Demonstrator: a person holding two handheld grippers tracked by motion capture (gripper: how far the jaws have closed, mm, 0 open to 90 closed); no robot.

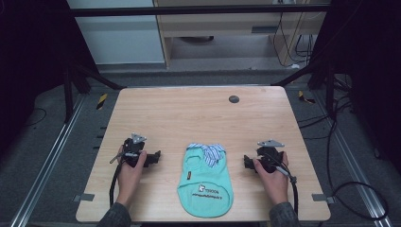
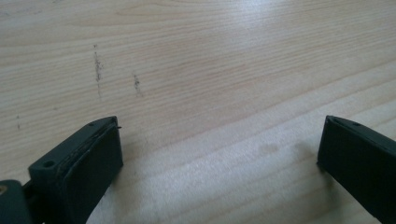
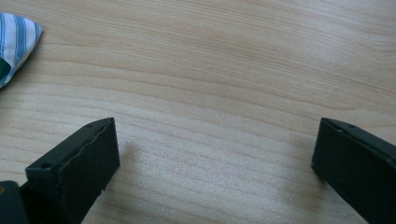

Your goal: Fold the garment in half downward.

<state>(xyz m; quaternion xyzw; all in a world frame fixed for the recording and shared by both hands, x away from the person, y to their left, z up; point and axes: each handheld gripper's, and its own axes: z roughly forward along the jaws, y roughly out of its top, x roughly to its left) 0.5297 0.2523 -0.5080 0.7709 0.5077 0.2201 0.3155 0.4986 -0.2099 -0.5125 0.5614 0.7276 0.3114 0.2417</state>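
Observation:
A small teal shirt (image 1: 206, 182) with white lettering and a blue-and-white striped collar (image 1: 211, 152) lies flat near the front middle of the wooden table (image 1: 198, 113). My left gripper (image 1: 156, 156) rests on the table to the shirt's left, jaws spread wide over bare wood (image 2: 219, 130). On the other side of the shirt my right gripper (image 1: 245, 161) also lies open on the wood (image 3: 215, 126), and the striped collar's corner (image 3: 16, 44) shows at the upper left of the right gripper view. Nothing is between either pair of jaws.
A dark round cap (image 1: 234, 99) sits near the table's far edge. A black frame (image 1: 198, 10) and cables (image 1: 350, 184) surround the table. A light cabinet (image 1: 227, 28) stands behind it.

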